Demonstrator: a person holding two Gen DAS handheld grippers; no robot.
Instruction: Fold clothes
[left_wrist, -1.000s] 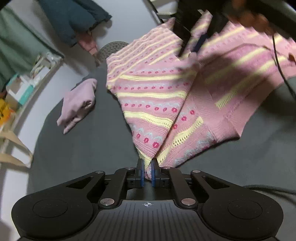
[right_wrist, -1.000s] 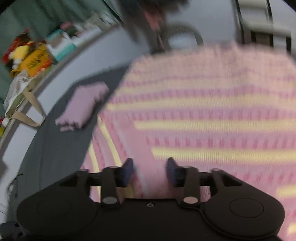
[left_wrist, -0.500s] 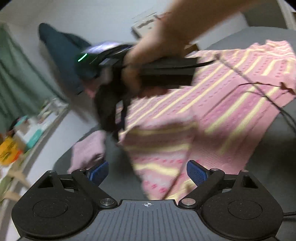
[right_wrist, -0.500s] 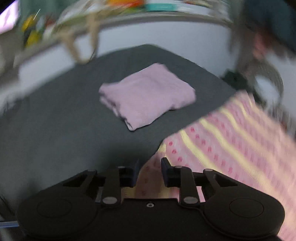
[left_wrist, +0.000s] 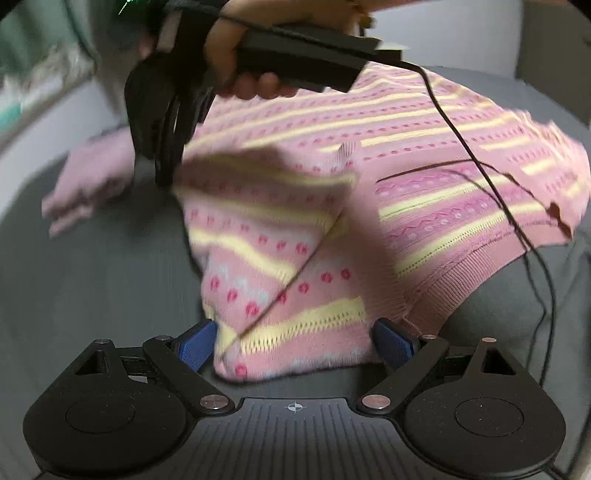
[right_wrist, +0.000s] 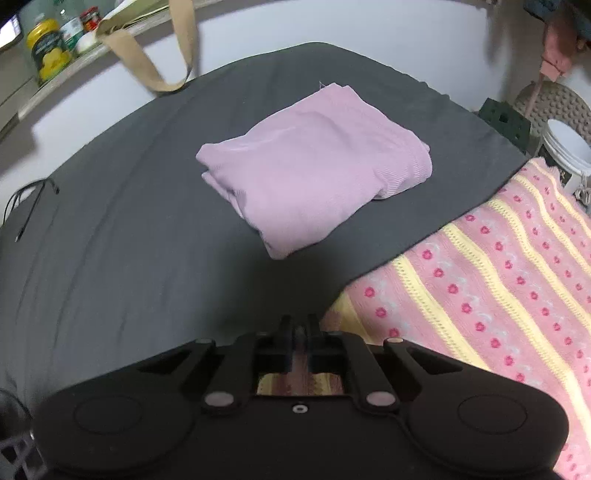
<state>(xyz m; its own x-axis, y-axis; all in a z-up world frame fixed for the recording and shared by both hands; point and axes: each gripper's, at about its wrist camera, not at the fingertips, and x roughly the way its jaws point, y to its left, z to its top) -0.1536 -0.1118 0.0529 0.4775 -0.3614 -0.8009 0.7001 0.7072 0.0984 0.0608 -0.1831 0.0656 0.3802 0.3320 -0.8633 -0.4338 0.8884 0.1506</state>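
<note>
Pink sweater (left_wrist: 280, 258) released; left claw (left_wrist: 295, 345) now spread.

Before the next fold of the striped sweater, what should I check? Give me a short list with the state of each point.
1. Right gripper shut on sweater: ok.
2. Left gripper open, sweater edge between its fingers: ok.
3. Sweater flat: not ok, one flap folded over.
4. Cable clear of sweater: not ok, hangs across it.
5. Folded lilac garment clear of sweater: ok.
</note>
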